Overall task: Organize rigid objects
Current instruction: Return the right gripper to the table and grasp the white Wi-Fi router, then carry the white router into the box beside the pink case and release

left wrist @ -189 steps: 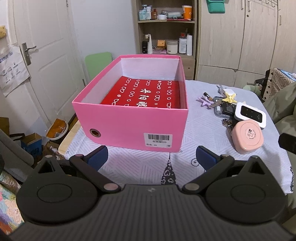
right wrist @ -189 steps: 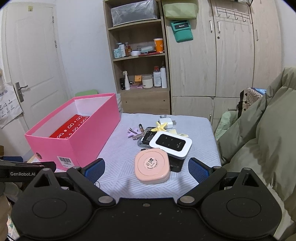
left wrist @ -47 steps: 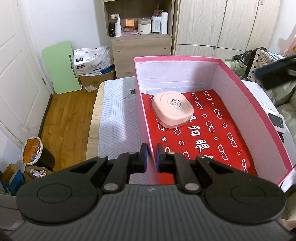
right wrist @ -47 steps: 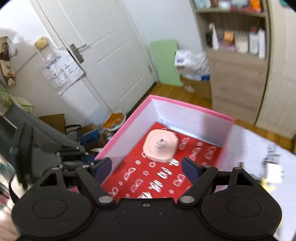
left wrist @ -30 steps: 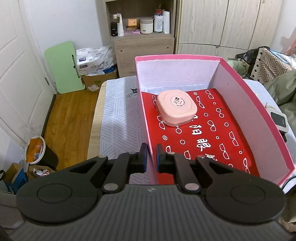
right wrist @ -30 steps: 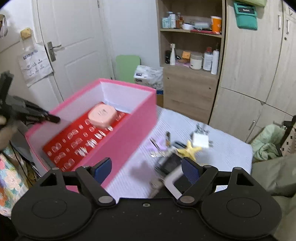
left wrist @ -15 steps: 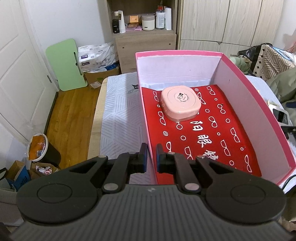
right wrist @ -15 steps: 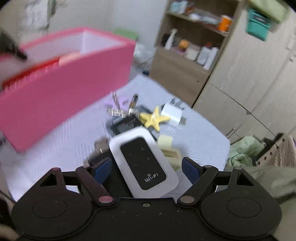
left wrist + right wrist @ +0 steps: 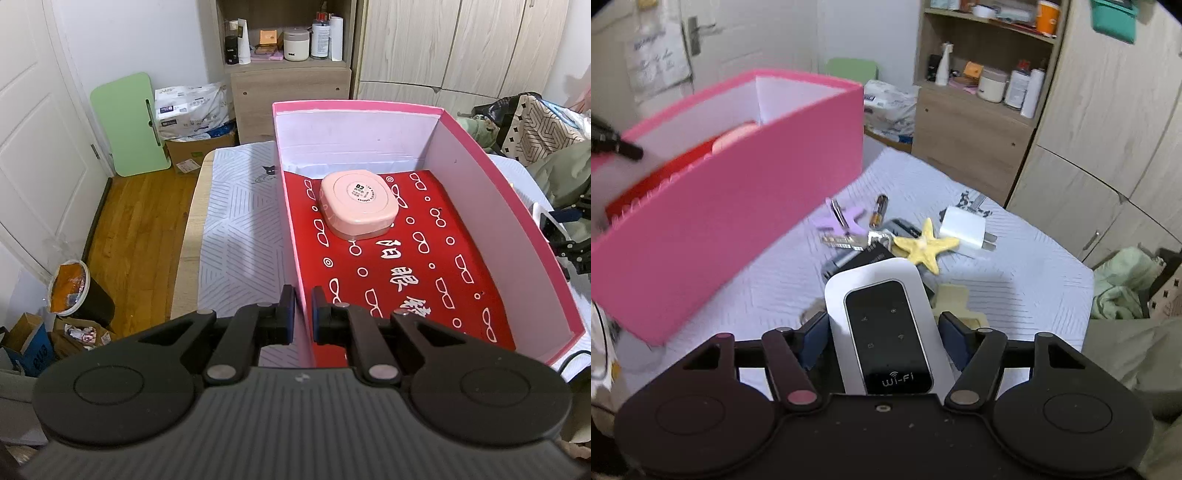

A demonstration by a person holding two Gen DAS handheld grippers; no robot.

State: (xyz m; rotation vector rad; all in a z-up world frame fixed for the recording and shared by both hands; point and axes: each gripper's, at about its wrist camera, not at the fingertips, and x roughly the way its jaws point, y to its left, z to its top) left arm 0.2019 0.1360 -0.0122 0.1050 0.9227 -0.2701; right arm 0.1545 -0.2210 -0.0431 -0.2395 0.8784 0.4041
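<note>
Presently, one item is found stowed: the pink round-cornered case (image 9: pixel 359 202) lies on the red printed liner (image 9: pixel 424 266) toward the far end of the pink box (image 9: pixel 524 221), which stands on the table (image 9: pixel 1015 288). No other item is seen inside the box.

The left tongs (image 9: pixel 303 314) are closed on the near left wall of the box, one pad outside and one inside, so the box is judged to be steadied.

The right tongs (image 9: pixel 882 328) are set astride the white Wi-Fi router (image 9: pixel 886 321), which rests on the heap of small goods beside the box. The jaws are closing; the left pad appears at the router's edge, while a narrow gap is still seen at the right pad, so a firm grip is not yet confirmed and the router is not lifted.

Left on the table are noted: the yellow starfish (image 9: pixel 925 245), the white charger plug (image 9: pixel 967 230), the purple clip (image 9: pixel 838 218), a small brass-coloured cylinder (image 9: pixel 878 210), keys (image 9: pixel 849 242), a dark flat item under the router and a pale yellow piece (image 9: pixel 951 297) beside it.

Progress is judged early: one object placed, the second being taken, several outstanding
</note>
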